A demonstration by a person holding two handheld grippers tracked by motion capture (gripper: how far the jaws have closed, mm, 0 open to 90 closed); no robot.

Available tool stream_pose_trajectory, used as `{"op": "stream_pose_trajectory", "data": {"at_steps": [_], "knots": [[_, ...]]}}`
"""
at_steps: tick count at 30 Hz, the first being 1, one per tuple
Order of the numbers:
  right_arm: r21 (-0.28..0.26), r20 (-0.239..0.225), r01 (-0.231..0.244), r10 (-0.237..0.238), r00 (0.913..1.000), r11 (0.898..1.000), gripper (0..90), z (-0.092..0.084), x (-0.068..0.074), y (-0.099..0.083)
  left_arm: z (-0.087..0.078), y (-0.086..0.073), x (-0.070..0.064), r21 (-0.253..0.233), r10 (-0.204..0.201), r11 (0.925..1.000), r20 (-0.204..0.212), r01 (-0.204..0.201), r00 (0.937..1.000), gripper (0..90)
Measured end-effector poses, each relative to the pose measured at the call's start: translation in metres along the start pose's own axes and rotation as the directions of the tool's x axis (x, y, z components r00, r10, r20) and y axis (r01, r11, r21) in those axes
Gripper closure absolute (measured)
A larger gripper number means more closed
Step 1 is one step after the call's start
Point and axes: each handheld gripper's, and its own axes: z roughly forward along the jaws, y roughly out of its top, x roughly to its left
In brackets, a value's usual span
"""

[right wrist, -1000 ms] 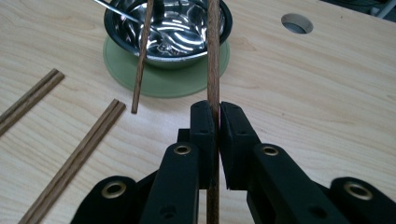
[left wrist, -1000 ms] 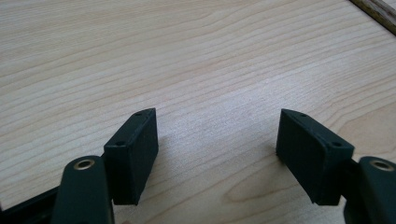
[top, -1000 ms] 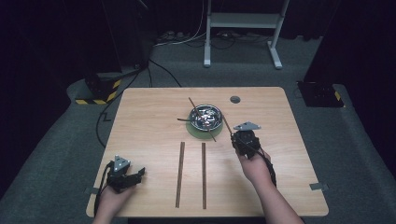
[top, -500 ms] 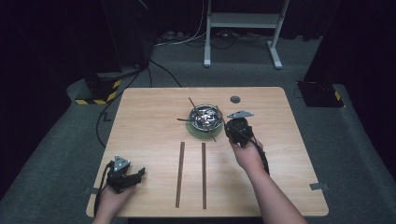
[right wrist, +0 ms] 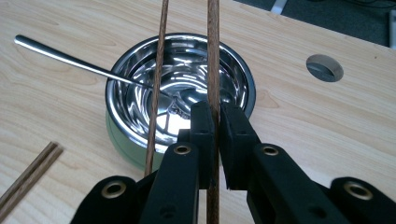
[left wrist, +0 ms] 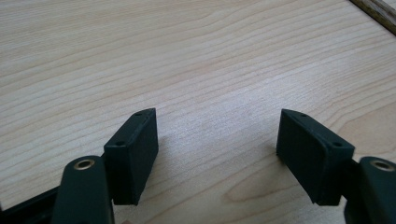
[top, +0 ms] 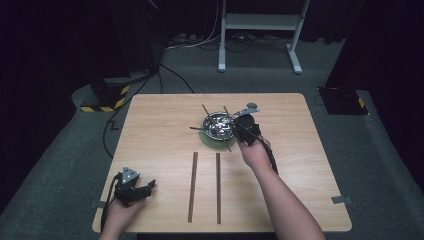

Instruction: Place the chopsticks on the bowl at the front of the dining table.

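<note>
One chopstick (right wrist: 214, 56) clamped in right gripper (right wrist: 215, 122) over steel bowl (right wrist: 121, 95); left gripper (left wrist: 217, 140) lay released; next move needed lowering onto rim

A light wooden table (top: 150, 130) fills the middle of the high view, on grey carpet. Near its upper centre a shiny steel bowl (top: 216, 125) stands on a green base, with thin sticks laid across its rim. Just above and right of the bowl, a small round grey disc (top: 252, 106) sits in the tabletop. Below the bowl, toward the lower centre, two dark wooden chopsticks (top: 193, 186) lie side by side, apart and roughly parallel.
</note>
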Motion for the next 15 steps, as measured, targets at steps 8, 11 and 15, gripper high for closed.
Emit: {"op": "stream_pose_trajectory", "data": {"at_steps": [8, 11, 15], "knots": [[0.007, 0.005, 0.003, -0.003, 1.0000, 1.000, 84.3, 0.017, 0.005, 0.014, 0.000, 0.000, 0.000, 0.001, 0.001, 1.0000, -0.001, -0.001, 1.0000, 29.5], [0.007, 0.013, 0.006, -0.007, 0.9999, 1.000, 84.3, 0.024, 0.007, 0.019, 0.000, 0.000, 0.000, 0.001, 0.002, 1.0000, 0.000, -0.002, 1.0000, 29.5], [0.012, 0.013, 0.009, -0.010, 0.9999, 1.000, 84.3, 0.031, 0.009, 0.026, 0.000, 0.000, 0.000, 0.000, 0.003, 1.0000, 0.000, -0.003, 1.0000, 29.4]]}}
